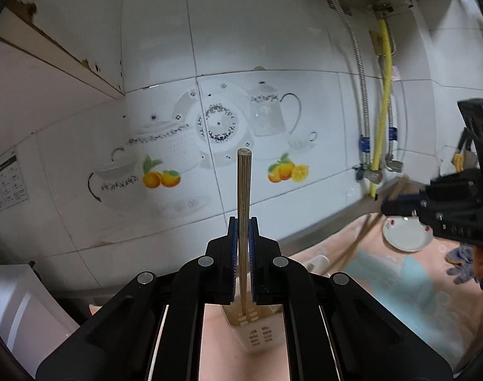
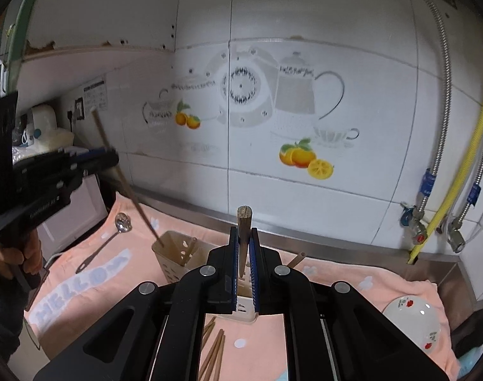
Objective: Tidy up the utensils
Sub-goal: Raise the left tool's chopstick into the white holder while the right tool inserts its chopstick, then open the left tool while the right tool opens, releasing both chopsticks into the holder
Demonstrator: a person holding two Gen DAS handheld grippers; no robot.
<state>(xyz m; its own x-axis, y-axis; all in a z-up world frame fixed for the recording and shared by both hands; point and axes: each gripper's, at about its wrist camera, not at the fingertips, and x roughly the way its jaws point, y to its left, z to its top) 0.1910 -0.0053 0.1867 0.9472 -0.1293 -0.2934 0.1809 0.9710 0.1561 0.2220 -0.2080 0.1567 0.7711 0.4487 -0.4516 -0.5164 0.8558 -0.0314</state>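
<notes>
My left gripper [image 1: 243, 222] is shut on a pale wooden chopstick [image 1: 244, 184] that stands nearly upright, its lower tip inside a slotted beige utensil holder [image 1: 255, 333]. In the right wrist view that gripper [image 2: 112, 158] shows at the left, its chopstick [image 2: 130, 190] slanting down into the beige holder [image 2: 174, 254]. My right gripper [image 2: 244, 231] is shut on a darker chopstick [image 2: 244, 219] above a white holder [image 2: 244, 309]. The left wrist view shows it [image 1: 386, 206] blurred at the right. Several loose chopsticks [image 2: 214, 349] lie on the pink towel [image 2: 82, 285].
A metal ladle [image 2: 122, 222] lies on the towel left of the beige holder. A white flowered plate [image 2: 413, 317] sits at the right. The tiled wall [image 2: 273, 174], with hoses and valves [image 2: 432, 216] at its right end, is close behind the counter. A hand [image 2: 9, 254] grips the left gripper's handle.
</notes>
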